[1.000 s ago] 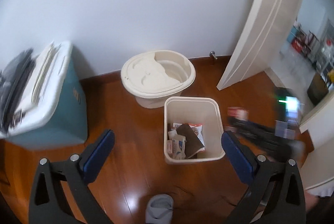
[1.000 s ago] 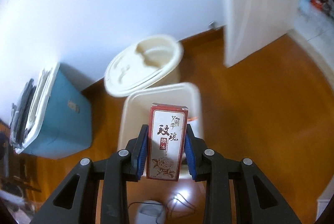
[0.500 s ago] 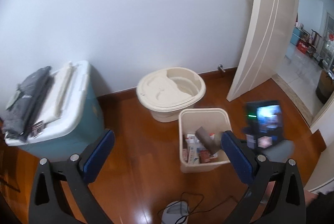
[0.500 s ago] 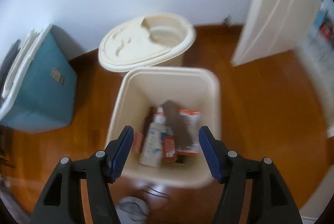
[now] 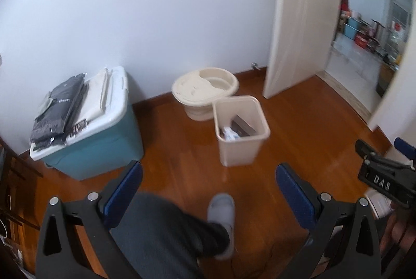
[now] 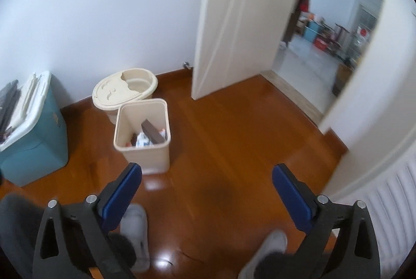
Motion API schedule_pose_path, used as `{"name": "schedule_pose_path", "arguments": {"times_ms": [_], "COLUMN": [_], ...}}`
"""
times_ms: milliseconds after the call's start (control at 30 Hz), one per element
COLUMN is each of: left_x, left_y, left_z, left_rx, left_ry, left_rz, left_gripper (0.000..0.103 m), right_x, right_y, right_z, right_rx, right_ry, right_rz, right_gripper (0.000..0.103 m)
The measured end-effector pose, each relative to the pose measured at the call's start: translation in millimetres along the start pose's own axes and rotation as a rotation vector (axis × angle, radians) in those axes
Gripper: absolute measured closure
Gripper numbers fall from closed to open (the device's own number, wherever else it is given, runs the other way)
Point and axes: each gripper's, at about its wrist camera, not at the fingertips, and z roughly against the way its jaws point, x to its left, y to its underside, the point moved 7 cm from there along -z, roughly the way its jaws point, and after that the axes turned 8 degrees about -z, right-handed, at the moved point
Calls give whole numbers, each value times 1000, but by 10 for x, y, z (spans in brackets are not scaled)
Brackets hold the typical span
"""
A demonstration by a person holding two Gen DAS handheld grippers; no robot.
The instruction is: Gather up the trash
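Our right hand-held gripper [image 6: 206, 193], just spread wide and empty, has the trash bin [image 6: 142, 138] ahead-left, nearer than our left's.

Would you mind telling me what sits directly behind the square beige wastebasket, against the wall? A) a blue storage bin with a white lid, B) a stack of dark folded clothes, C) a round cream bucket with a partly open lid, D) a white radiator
C: the round cream bucket stands just behind the wastebasket, near the wall's baseboard, its lid covering only part of the top.
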Motion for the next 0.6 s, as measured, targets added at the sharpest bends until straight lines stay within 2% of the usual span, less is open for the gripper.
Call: {"name": "schedule_pose_path", "arguments": {"times_ms": [133,300,400,500,600], "left_x": [-128,-238,-251,-211,-182], "left_y": [297,632,710,698,711], "left_z": [311,299,392,501,566], "left_rx": [-20,56,57,32,23], "left_ry": [38,56,49,9,15], "left_rz": [-12,-26,-18,-9,34], "left_gripper": [0,0,0,0,0], "right_x": [-274,-361,-290,-193,-146], "right_y": [467,906,1015,1018,980], "right_z": [552,982,1107,1144,1226], "right_rx": [12,18,10,12,-14], "right_ry": [-7,-30,-39,-47,-47], "right_rz": [-73,-91,-65,-42,-27], "right_gripper": [0,0,0,0,0]}}
